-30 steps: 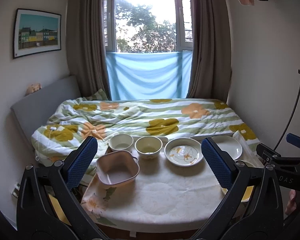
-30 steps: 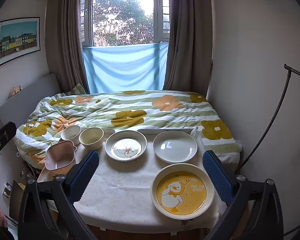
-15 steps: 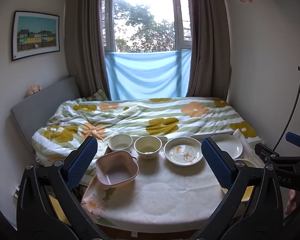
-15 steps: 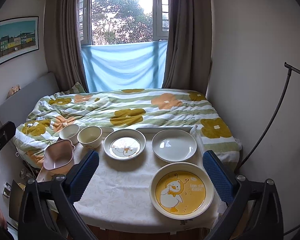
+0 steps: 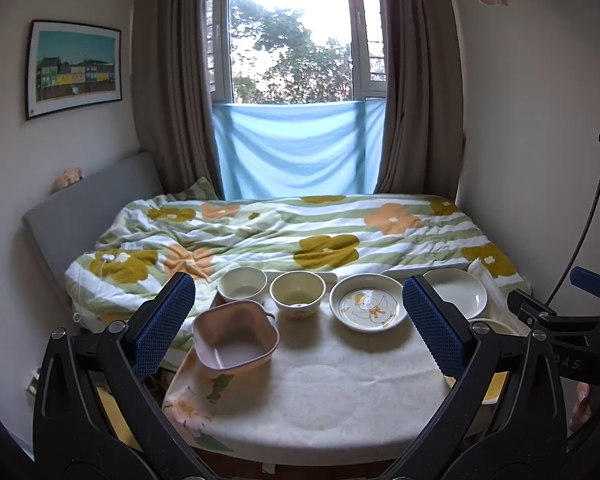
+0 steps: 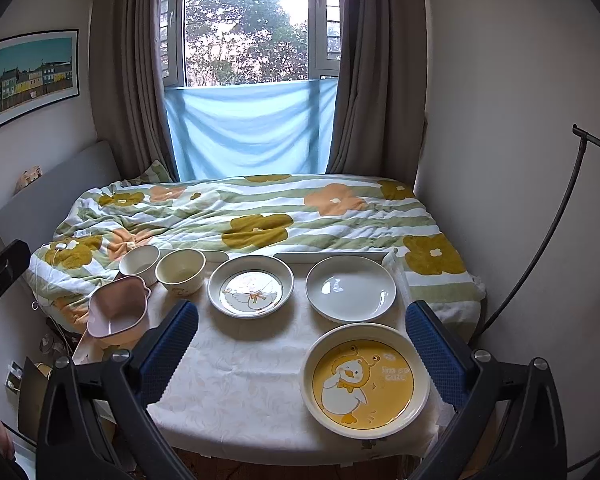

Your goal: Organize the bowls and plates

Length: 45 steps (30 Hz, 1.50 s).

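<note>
On the small table [image 5: 300,392] stand a pink square bowl [image 5: 235,339], a white bowl [image 5: 242,285], a cream bowl [image 5: 297,293], a duck-print plate [image 5: 369,307] and a plain white plate [image 5: 456,293]. In the right wrist view a yellow duck plate [image 6: 365,380] lies at the front right, before the white plate [image 6: 350,288], with the duck-print plate [image 6: 250,290], cream bowl [image 6: 180,271], white bowl [image 6: 140,263] and pink bowl [image 6: 118,310] to the left. My left gripper [image 5: 298,322] is open and empty above the table's near side. My right gripper [image 6: 302,338] is open and empty, over the yellow plate's near side.
A bed with a flowered quilt [image 5: 300,232] lies right behind the table. A window with grey curtains [image 5: 168,80] and a blue cloth is beyond. A wall is close on the right, with a black stand [image 6: 556,216]. The other gripper [image 5: 564,328] shows at the right edge.
Both views have drifted slightly, with the dishes sitting a little lower or leftward in frame. Both grippers stay open and empty; no dish has moved.
</note>
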{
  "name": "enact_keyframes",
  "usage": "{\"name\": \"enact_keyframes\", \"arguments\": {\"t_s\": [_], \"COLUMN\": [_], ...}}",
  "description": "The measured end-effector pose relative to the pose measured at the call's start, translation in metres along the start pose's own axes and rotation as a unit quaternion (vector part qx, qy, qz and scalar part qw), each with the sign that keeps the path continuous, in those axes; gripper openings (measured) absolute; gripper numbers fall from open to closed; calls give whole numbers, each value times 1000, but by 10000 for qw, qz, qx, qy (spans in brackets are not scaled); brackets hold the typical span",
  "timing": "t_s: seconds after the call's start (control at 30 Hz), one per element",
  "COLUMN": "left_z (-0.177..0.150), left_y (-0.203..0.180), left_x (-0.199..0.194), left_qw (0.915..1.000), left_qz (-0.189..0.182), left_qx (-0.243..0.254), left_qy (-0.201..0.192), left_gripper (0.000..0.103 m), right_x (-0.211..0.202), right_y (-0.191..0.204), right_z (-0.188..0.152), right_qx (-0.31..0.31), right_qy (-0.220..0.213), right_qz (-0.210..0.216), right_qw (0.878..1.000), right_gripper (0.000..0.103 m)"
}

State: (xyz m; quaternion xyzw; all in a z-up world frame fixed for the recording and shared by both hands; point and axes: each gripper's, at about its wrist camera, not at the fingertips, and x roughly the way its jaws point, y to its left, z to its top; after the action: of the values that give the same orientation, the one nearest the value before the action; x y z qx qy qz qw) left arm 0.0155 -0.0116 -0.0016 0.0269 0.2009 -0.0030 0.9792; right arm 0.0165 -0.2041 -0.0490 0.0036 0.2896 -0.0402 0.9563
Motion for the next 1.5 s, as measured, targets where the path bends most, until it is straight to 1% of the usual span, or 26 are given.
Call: {"name": "enact_keyframes", "arguments": {"t_s": [0.63, 0.83, 1.27, 1.47, 1.5], "left_z": [-4, -4, -2, 1, 2], "left_y": [5, 6, 12, 15, 15], "left_x": [4, 5, 8, 8, 8], "left_qw": [10000, 10000, 10000, 10000, 10000], "left_qz": [18, 22, 67, 4, -8], "left_qx": [-27, -27, 28, 76, 82], "left_qy": [31, 30, 34, 29, 45], "left_gripper": [103, 103, 103, 103, 103], "right_x": [1, 1, 1, 1, 0], "right_y": [0, 2, 4, 8, 11], "right_z": [3, -2, -2, -1, 4], "right_qx": [6, -9, -9, 2, 6], "right_qy": [23, 51, 48, 45, 45], "right_qz": [-4, -29, -40, -61, -98], "right_qw": [10000, 10000, 10000, 10000, 9999], "right_gripper": [103, 103, 103, 103, 103]}}
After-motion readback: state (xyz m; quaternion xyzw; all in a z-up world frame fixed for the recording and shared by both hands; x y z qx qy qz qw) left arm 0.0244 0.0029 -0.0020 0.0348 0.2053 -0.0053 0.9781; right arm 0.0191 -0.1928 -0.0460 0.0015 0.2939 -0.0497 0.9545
